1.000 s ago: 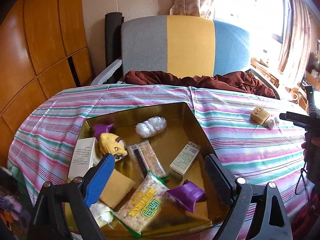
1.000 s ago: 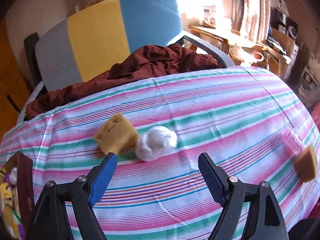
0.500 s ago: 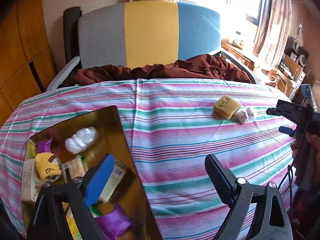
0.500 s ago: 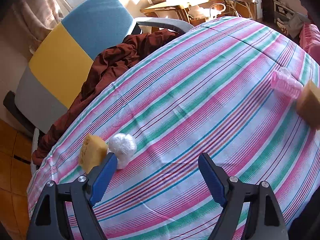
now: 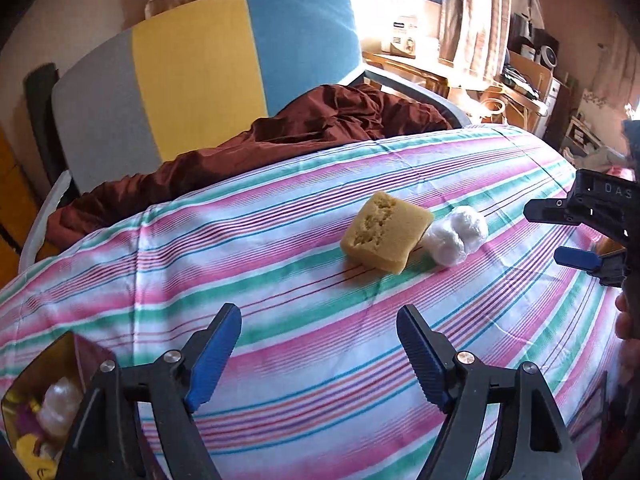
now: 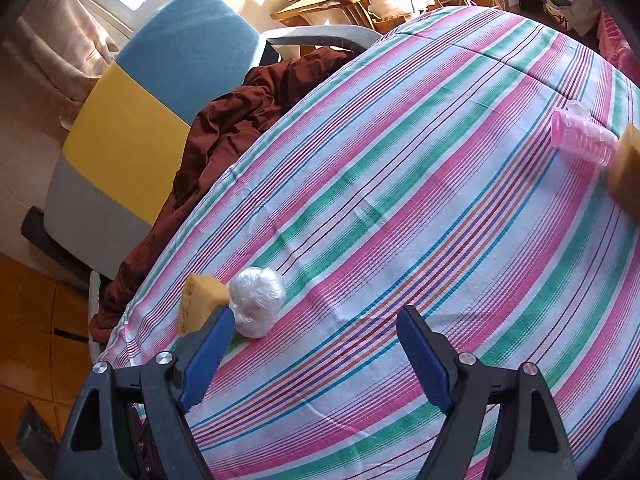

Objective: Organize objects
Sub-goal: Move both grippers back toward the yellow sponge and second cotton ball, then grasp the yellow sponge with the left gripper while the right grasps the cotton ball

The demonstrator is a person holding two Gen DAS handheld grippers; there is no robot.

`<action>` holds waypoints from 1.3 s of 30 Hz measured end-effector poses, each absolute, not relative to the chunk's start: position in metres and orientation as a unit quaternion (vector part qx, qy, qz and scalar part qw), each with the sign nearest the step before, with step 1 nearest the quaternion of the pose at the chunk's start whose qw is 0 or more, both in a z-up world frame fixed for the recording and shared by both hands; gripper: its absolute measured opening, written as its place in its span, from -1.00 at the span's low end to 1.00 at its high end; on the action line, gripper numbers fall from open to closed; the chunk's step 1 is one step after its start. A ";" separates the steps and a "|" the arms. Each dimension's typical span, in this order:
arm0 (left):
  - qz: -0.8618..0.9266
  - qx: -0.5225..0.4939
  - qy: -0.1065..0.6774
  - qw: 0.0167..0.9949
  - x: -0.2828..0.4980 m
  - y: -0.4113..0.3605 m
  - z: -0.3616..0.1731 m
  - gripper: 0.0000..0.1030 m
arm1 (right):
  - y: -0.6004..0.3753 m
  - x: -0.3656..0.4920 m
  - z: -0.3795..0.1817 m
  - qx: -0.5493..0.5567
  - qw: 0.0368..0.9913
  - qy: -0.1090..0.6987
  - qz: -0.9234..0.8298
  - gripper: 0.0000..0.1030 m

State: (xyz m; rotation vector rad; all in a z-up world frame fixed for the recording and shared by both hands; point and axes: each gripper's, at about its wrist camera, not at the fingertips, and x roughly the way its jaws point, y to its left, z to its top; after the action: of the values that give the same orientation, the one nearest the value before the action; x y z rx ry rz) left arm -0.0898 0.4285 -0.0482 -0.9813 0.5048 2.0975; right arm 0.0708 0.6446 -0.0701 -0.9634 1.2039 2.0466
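Left gripper [image 5: 319, 347]: gaping wide, empty, facing sponge [image 5: 385, 237] | Sponge: lying on striped cloth [image 5: 280, 280], touching plastic-wrapped ball [image 5: 456, 236]; tin [image 5: 44, 372] sitting far left | Right gripper [image 6: 316, 350]: spread wide, empty, hovering near ball, likely lining up pickup.

Two yellow sponges [image 6: 200, 300] [image 6: 628, 176], one white plastic-wrapped ball [image 6: 258, 300], one pink ribbed cup [image 6: 582, 140], one gold tin [image 5: 44, 372], one striped chair [image 5: 200, 64], two tools [image 5: 318, 354] [image 6: 316, 350]

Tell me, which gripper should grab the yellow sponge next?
Probably the left gripper: it is open and empty, with the yellow sponge ahead of its fingers. The right gripper points past it; the sponge sits at its left finger.
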 end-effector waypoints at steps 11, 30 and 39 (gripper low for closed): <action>0.781 -0.345 0.272 0.445 -0.109 0.510 -0.070 0.84 | 0.649 0.073 -0.085 -0.364 0.278 0.458 0.762 0.65; 0.802 -0.411 0.170 0.399 -0.107 0.471 -0.087 0.01 | 0.647 0.057 -0.095 -0.391 0.272 0.432 0.766 0.65; 0.815 -0.441 0.164 0.338 -0.065 0.407 -0.086 0.00 | 0.630 0.034 -0.091 -0.411 0.259 0.363 0.795 0.65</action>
State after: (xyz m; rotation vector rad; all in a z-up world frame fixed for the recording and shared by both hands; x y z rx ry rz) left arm -0.0655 0.4071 -0.0862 -1.1501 0.4262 2.1236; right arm 0.0337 0.6299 -0.0908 -1.1144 0.9823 2.1545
